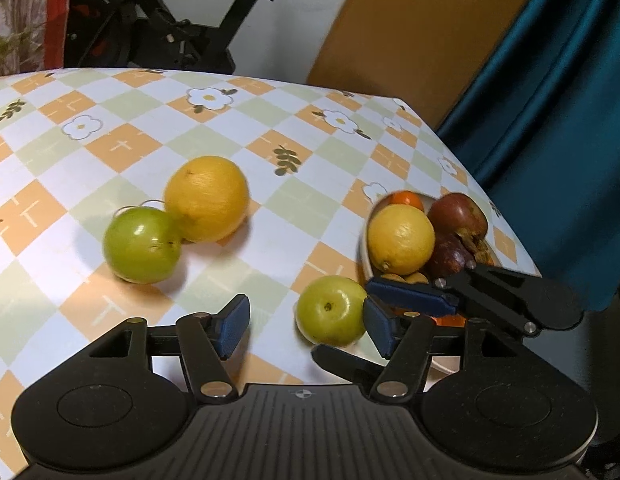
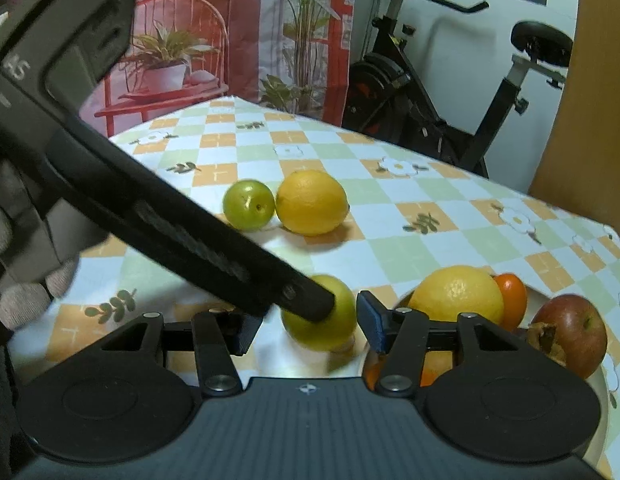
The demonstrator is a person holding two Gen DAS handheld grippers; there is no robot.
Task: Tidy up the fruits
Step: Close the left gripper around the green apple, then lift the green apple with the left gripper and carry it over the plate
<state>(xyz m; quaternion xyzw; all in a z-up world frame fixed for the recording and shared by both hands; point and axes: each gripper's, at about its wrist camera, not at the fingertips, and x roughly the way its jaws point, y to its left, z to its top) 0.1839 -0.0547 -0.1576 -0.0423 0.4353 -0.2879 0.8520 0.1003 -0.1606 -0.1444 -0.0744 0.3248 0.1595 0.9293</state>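
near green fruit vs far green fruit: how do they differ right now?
Place: the near green fruit sits beside the bowl; the far green fruit lies out on the table.
Neighbour: the far one touches a yellow citrus; the near one touches no other fruit.
Grippers: the near one lies between the open left gripper and right gripper; none is near the far one.
Shared: round, green, on the tablecloth.

Setting: a room in a home, a living or dining area by the look of it. Evidence: table covered with a checked, flower-printed oilcloth in orange, green and white. Exercise bike stands against the white wall at the far side of the table. Printed curtain with a red chair and potted plants hangs far left. Teal curtain at right, next to a brown wooden panel. Bowl of mixed fruit on the table's right edge.
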